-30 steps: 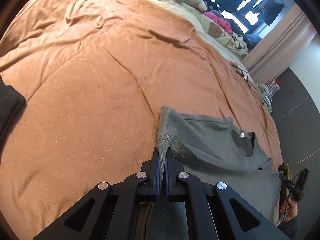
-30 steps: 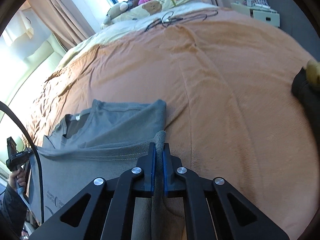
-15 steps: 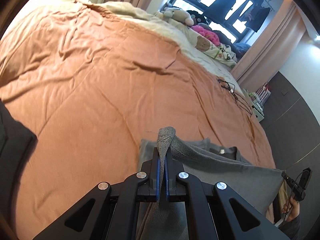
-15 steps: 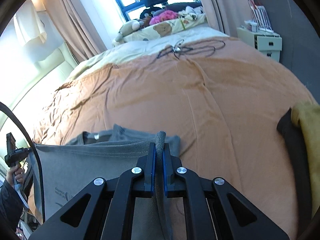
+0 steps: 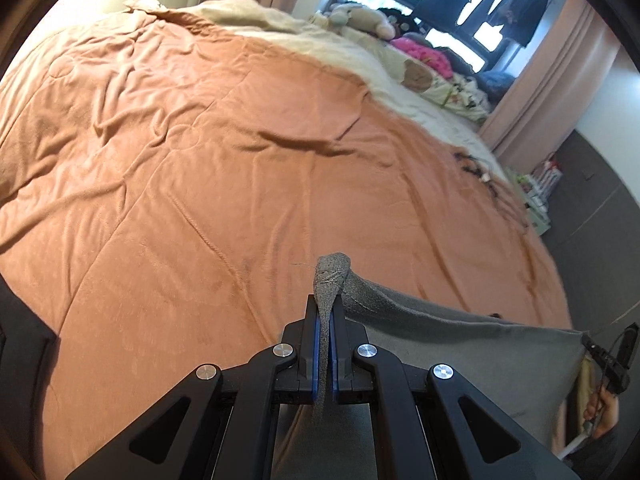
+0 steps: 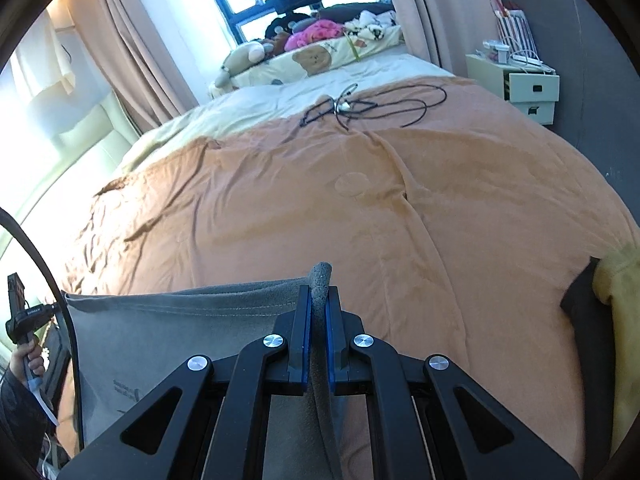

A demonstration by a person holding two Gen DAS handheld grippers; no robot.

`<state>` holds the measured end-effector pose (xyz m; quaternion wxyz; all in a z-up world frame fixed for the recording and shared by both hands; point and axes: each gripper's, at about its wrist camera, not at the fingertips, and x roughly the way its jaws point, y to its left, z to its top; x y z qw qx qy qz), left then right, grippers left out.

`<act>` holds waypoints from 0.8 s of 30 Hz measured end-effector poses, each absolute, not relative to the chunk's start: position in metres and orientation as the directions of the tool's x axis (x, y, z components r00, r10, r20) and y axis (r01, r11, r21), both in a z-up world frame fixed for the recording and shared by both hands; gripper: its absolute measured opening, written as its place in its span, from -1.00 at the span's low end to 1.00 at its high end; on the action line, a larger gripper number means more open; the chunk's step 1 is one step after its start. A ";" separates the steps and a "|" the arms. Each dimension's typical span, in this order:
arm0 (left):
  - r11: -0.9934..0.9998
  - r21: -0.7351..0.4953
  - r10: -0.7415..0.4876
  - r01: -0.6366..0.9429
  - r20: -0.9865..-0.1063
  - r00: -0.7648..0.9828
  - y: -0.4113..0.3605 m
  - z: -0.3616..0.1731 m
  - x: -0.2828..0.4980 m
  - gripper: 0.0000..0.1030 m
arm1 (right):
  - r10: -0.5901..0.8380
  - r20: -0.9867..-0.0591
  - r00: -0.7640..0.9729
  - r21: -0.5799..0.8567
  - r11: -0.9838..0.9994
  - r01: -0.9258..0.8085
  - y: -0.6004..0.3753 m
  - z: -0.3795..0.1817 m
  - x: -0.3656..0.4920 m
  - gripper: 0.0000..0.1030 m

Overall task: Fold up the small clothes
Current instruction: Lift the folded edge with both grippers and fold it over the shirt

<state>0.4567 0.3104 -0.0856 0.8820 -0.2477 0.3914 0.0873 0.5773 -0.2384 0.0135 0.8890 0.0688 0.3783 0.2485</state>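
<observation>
A grey T-shirt (image 5: 460, 344) hangs stretched between my two grippers above the orange bedspread (image 5: 200, 168). My left gripper (image 5: 327, 308) is shut on one corner of its hem, a nub of cloth poking out past the tips. In the right wrist view the same grey T-shirt (image 6: 168, 332) spreads leftward from my right gripper (image 6: 318, 300), which is shut on the other hem corner. The right gripper (image 5: 608, 356) appears at the far right of the left wrist view, and the left gripper (image 6: 28, 316) at the far left of the right wrist view. The shirt's lower part hangs out of sight.
Black cables (image 6: 372, 108) lie on the bed near the pillows (image 6: 320, 56) and soft toys. A dark and yellow garment (image 6: 604, 304) sits at the bed's right edge; a dark cloth (image 5: 20, 332) lies at the left. A white nightstand (image 6: 528, 88) stands beside the bed.
Both grippers have risen with the shirt's hem. The collar and upper part, lying on the bedspread a second ago, have dropped out of view behind the lifted cloth.
</observation>
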 end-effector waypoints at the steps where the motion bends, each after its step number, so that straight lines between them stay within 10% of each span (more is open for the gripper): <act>1: 0.865 -0.355 -0.032 -0.354 -0.744 0.668 0.311 -0.091 0.462 -0.94 | 0.489 -0.648 0.584 0.306 0.869 -0.388 -0.234 0.010 0.583 -0.95; 24: 0.845 -0.293 0.031 -0.448 -0.809 0.587 0.324 -0.142 0.504 -0.94 | 0.409 -0.696 0.591 0.222 0.905 -0.364 -0.188 -0.019 0.638 -0.96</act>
